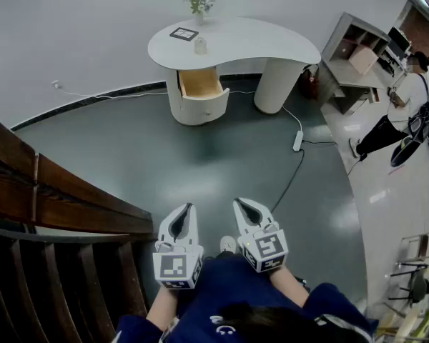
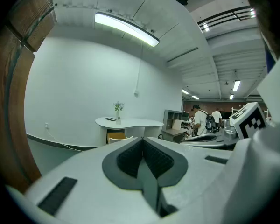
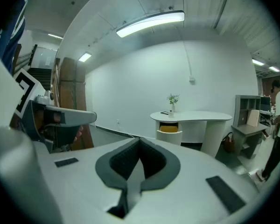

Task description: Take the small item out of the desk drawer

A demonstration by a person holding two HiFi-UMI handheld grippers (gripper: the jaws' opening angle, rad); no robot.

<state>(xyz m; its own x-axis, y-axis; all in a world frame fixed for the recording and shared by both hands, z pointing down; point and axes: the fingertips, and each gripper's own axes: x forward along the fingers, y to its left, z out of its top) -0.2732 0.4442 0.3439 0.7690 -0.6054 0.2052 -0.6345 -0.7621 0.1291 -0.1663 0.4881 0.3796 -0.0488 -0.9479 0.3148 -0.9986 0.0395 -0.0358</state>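
Observation:
Far across the room stands a white curved desk (image 1: 236, 41) with its drawer (image 1: 200, 84) pulled open; the wooden inside shows nothing I can make out from here. The desk (image 2: 130, 122) also shows small in the left gripper view, and the desk (image 3: 196, 116) with its open drawer (image 3: 168, 129) in the right gripper view. On the desktop sit a small bottle-like item (image 1: 199, 46), a dark square marker card (image 1: 184, 33) and a vase of flowers (image 1: 200, 3). My left gripper (image 1: 186, 210) and right gripper (image 1: 241, 204) are held side by side close to my body, both shut and empty.
A dark wooden stair railing (image 1: 50, 191) runs along my left. A cable and power strip (image 1: 298, 140) lie on the grey floor right of the desk. A shelf unit (image 1: 357, 56) and a person (image 1: 397, 113) are at the right. Grey floor (image 1: 222, 163) stretches between me and the desk.

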